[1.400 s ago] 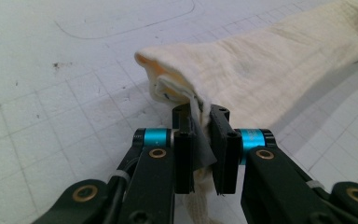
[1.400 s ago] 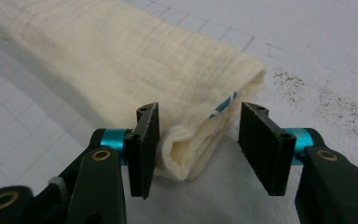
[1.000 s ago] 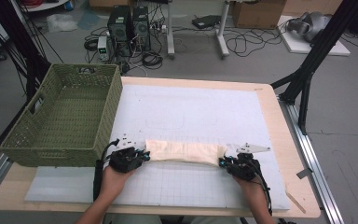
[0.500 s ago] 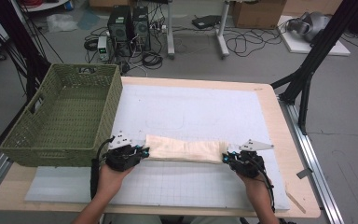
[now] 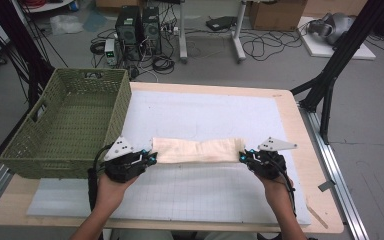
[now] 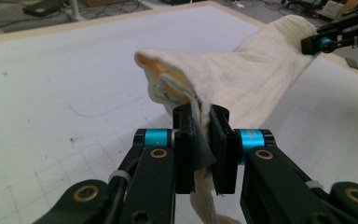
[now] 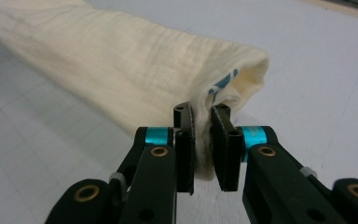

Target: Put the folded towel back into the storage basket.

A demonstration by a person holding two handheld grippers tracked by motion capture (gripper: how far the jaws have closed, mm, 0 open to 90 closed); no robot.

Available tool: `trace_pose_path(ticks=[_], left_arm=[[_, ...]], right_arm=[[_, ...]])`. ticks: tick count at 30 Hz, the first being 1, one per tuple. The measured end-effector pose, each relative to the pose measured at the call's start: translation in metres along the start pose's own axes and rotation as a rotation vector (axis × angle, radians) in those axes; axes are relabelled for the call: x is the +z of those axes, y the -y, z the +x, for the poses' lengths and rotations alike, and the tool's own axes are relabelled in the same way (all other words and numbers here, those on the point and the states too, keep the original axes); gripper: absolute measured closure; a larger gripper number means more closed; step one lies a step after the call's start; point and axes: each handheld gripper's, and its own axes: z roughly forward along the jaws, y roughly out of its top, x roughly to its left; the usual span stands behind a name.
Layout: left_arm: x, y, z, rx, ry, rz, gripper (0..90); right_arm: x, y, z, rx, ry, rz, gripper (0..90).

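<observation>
The left tool (image 5: 152, 159) is pinching one end of the folded cream cloth (image 5: 198, 150), and the right tool (image 5: 243, 157) is pinching the other end. Both tools are squeezing tight on the cloth, with only thin cloth between the jaws. The cloth is hanging stretched between them, just above the white mat (image 5: 205, 112) on the table (image 5: 300, 130). The green basket (image 5: 65, 125) is sitting near the left tool. The cloth looks soft and light, so it is sagging a bit in the middle. It is floppy and could unfold, so holding it at both ends, right at the folded edges, looks best.
</observation>
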Motion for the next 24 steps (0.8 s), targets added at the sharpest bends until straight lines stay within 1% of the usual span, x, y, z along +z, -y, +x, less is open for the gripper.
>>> trace_pose_path(ticks=[5, 10, 12, 13, 18, 22, 24], left_arm=[[-0.017, -0.009, 0.001, 0.02, -0.009, -0.039, 81.3], [-0.034, -0.018, 0.004, 0.032, -0.022, -0.078, 81.3], [-0.041, -0.023, 0.004, 0.04, -0.029, -0.091, 81.3], [-0.045, -0.025, 0.005, 0.045, -0.034, -0.097, 81.3], [-0.062, -0.032, 0.009, 0.05, -0.055, -0.129, 81.3], [-0.074, -0.034, 0.013, 0.055, -0.072, -0.139, 81.3], [-0.08, -0.035, 0.016, 0.054, -0.083, -0.145, 81.3]], right_arm=[[0.004, -0.027, 0.003, -0.043, 0.009, -0.023, 81.0], [0.01, -0.049, 0.006, -0.066, 0.003, -0.042, 81.2], [0.013, -0.058, 0.008, -0.076, -0.006, -0.042, 81.3], [0.014, -0.062, 0.009, -0.084, -0.006, -0.05, 81.4], [0.022, -0.084, 0.012, -0.088, -0.034, -0.079, 81.4], [0.032, -0.101, 0.019, -0.125, -0.037, -0.096, 81.4], [0.037, -0.108, 0.021, -0.117, -0.053, -0.103, 81.4]])
